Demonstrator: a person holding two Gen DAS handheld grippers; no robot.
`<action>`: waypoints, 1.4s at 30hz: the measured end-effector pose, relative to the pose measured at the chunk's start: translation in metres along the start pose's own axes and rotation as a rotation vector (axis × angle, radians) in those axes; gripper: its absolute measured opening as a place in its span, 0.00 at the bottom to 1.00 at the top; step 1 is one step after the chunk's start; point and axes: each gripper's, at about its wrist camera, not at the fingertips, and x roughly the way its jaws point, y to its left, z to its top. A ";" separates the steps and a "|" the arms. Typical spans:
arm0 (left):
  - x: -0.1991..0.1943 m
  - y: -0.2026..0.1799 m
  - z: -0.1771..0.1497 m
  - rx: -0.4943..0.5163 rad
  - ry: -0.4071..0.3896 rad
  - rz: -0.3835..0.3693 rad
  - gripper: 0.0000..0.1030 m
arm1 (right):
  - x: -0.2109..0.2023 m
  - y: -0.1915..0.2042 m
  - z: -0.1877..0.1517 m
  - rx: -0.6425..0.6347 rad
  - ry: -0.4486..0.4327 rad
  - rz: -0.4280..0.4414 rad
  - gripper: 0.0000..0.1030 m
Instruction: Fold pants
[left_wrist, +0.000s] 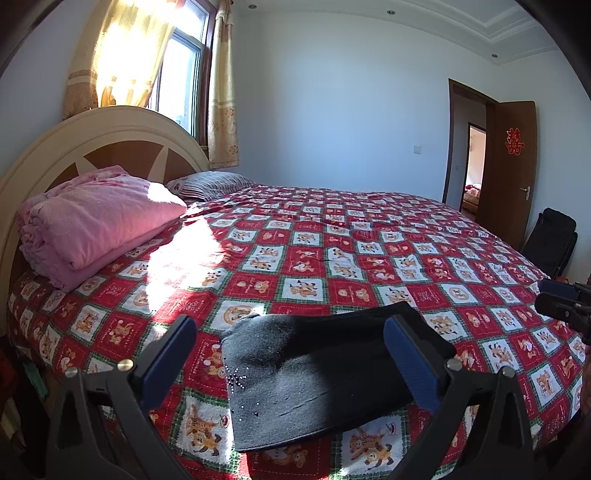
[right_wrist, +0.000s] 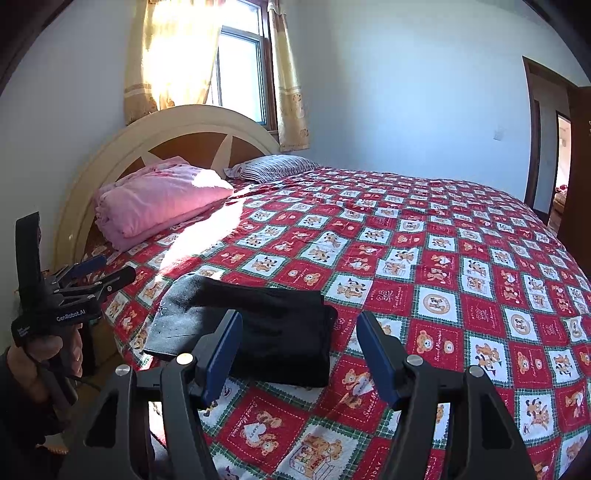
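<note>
Dark grey-black fabric pants (left_wrist: 317, 373) lie as a compact folded rectangle on the red patchwork bedspread (left_wrist: 369, 258), just ahead of the left gripper (left_wrist: 291, 354) and right gripper (right_wrist: 299, 354), both agape and empty; folding appears essentially complete.

A home bedroom: a wide bed (left_wrist: 332, 236) under a red checked cartoon bedspread fills it. At the bed's head stand a rounded headboard (left_wrist: 110, 136), folded pink quilt (left_wrist: 96, 218) and striped pillow (left_wrist: 210, 184); behind that, a curtained window (left_wrist: 181, 70). Beyond the bed's foot, a wooden door (left_wrist: 509, 173) stands open.
</note>
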 end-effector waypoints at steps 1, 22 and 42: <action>0.000 0.000 0.000 0.000 0.001 -0.001 1.00 | 0.000 0.000 0.000 0.001 0.000 -0.001 0.64; 0.003 -0.001 -0.002 0.010 0.012 0.007 1.00 | 0.002 -0.001 -0.001 0.002 0.002 -0.001 0.64; 0.004 0.000 0.000 0.002 0.018 0.035 1.00 | 0.005 -0.003 -0.004 -0.002 0.004 -0.002 0.64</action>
